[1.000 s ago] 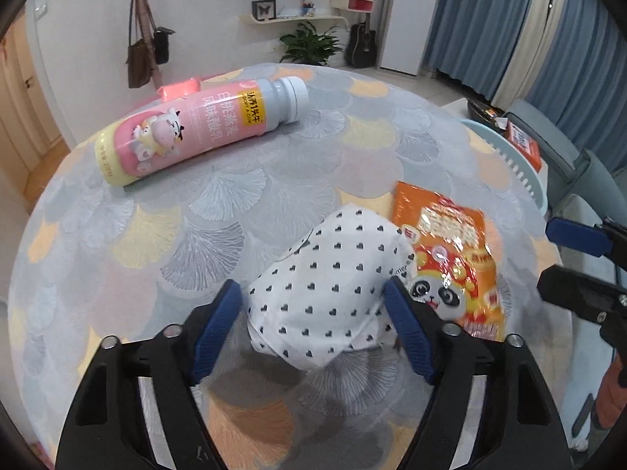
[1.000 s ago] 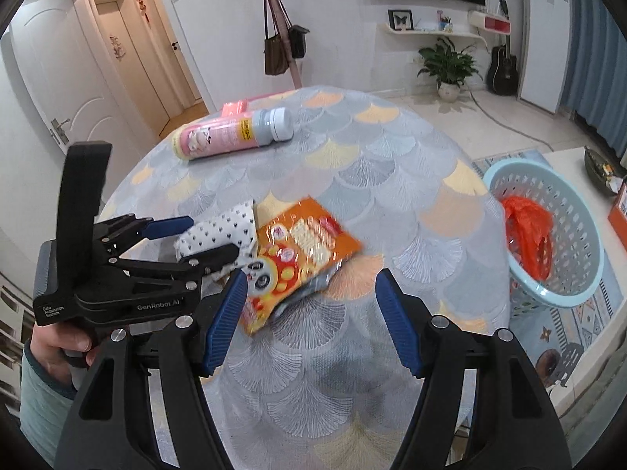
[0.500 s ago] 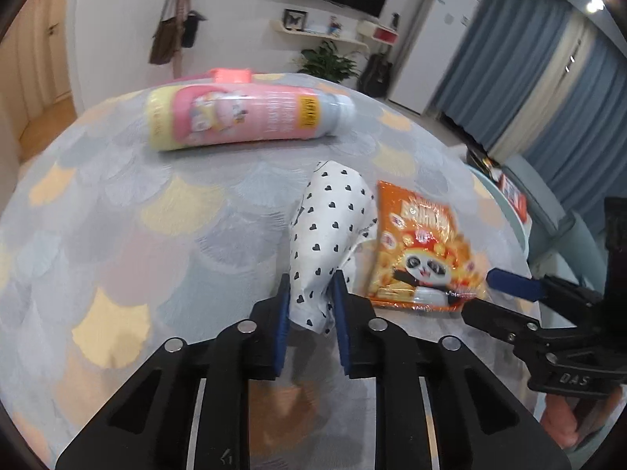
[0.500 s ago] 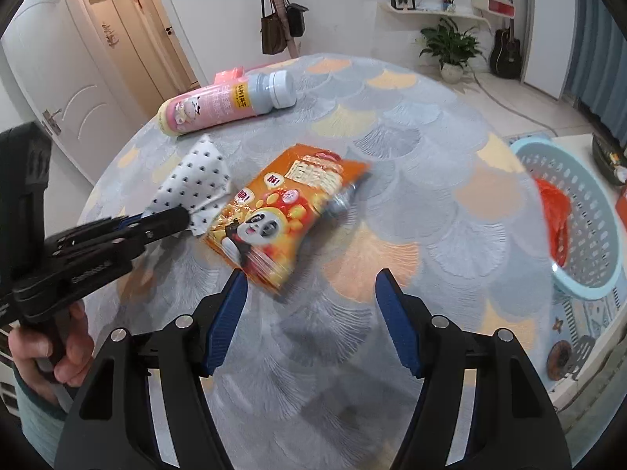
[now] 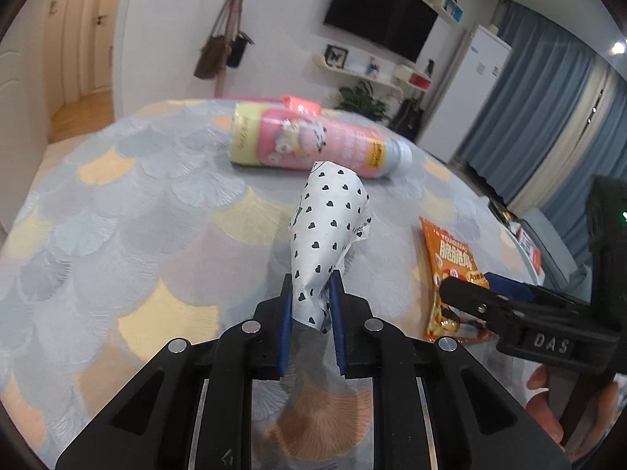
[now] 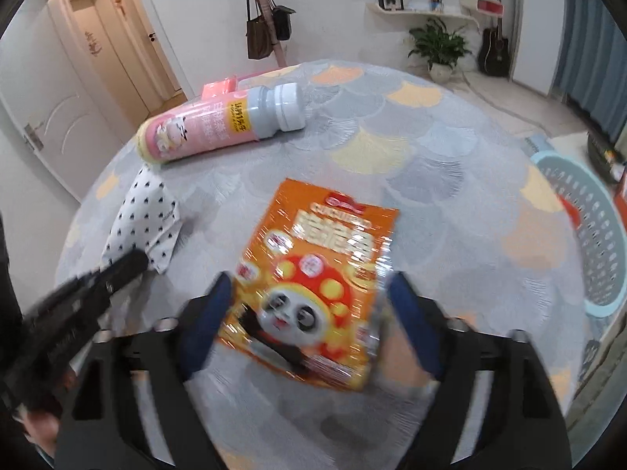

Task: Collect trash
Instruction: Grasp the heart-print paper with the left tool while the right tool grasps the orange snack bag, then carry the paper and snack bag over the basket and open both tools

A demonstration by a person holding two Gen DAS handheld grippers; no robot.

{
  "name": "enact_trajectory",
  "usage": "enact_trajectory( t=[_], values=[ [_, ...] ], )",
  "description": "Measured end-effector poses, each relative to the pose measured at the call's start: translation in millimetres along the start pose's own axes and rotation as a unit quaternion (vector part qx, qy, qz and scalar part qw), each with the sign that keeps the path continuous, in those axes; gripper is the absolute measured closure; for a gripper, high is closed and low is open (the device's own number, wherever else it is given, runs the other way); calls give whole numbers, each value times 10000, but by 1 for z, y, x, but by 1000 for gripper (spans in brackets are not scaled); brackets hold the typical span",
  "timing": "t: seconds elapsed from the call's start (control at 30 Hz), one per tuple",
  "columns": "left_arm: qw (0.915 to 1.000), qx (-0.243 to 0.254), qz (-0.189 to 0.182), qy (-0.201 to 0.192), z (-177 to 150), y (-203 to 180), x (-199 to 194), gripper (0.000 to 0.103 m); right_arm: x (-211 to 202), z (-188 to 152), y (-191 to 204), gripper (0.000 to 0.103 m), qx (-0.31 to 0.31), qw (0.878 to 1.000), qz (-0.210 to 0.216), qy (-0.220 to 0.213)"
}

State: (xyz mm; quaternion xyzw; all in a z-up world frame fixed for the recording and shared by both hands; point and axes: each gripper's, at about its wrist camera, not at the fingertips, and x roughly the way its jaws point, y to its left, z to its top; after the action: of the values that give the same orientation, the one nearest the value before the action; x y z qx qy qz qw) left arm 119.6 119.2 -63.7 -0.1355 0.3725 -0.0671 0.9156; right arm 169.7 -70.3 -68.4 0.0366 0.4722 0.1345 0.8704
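Left gripper (image 5: 311, 305) angled down, pads clamped tight on heart-print wrapper (image 5: 329, 231). Right gripper (image 6: 309, 301) pitched steeper down, jaws opening wide, snack bag (image 6: 313, 286) between them, pads not pressing. Bare hand (image 5: 568, 411) round right gripper's handle.

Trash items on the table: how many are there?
3, plus a pink thing half hidden behind the bottle. The heart-print wrapper sits pinched in the left gripper, the orange panda snack bag lies between the opening right gripper's fingers, the pink bottle lies at the far edge.
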Motion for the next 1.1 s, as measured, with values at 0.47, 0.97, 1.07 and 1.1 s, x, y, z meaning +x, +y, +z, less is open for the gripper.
enact_trajectory(
  t=[0.47,0.97,1.07,1.1],
  values=[
    [9992,-284,-173,-236,-3,10,-7,87,4,-8,28,47,-748,9934,-817,-302],
    [9995,203,-29,-249,0,-32,-14,87,-48,-18,-4,103,-498,9954,-371,-731],
    [9989,362,-138,-269,4,-51,-18,87,-64,-13,-23,103,-307,9948,-410,-881],
    [9984,449,-181,-291,7,-60,-19,87,-69,-11,-30,103,-244,9945,-416,-928]
  ],
)
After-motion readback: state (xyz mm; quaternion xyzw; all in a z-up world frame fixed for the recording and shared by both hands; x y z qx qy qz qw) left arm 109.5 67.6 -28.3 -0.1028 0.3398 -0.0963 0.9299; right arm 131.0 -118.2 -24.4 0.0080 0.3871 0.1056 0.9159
